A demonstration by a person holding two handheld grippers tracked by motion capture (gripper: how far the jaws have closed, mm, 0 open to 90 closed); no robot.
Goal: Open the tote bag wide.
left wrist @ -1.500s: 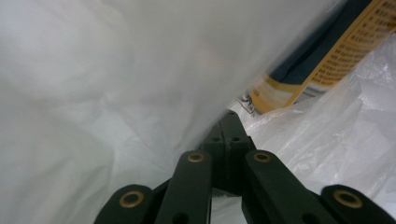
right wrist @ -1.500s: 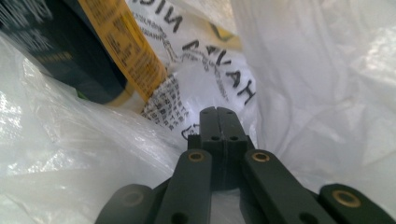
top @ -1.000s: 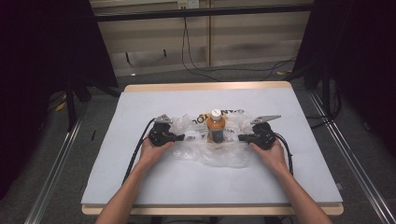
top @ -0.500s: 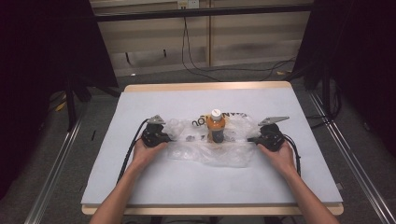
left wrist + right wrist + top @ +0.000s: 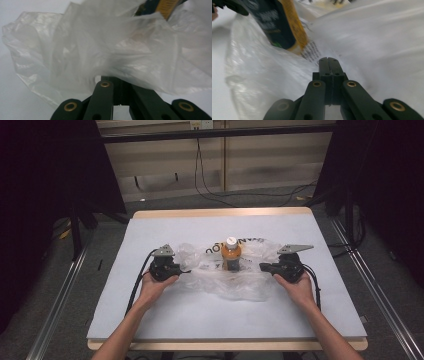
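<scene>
Your left claw (image 5: 176, 269) pinches the left edge of the clear plastic bag (image 5: 220, 280), and in the left gripper view the film (image 5: 105, 50) bunches right over its jaws, which look pressed together on it. Your right claw (image 5: 266, 267) is at the bag's right edge; in the right gripper view its jaws (image 5: 331, 65) are pressed flat together with the film lying around them, and it looks like they hold a fold, though the grip itself is hard to make out.

The orange drink bottle (image 5: 231, 254) stands upright near the middle of the white worktop (image 5: 200, 310), between your two hands, with the bag spread around its base. In the right gripper view the bottle's dark and yellow label (image 5: 279, 27) shows through the plastic, so it appears to sit inside the bag or on it.

The step in hand seems to be drawing the bag out sideways to open or flatten it. To do it well:

- Pull both edges evenly, so the bottle stays centred and does not tip.
- Keep the claws low, near the worktop; lifting one side would tilt the bottle.
- Move slowly, since thin film slips or tears under a sharp tug.
- Check the right grip before you add tension.
</scene>
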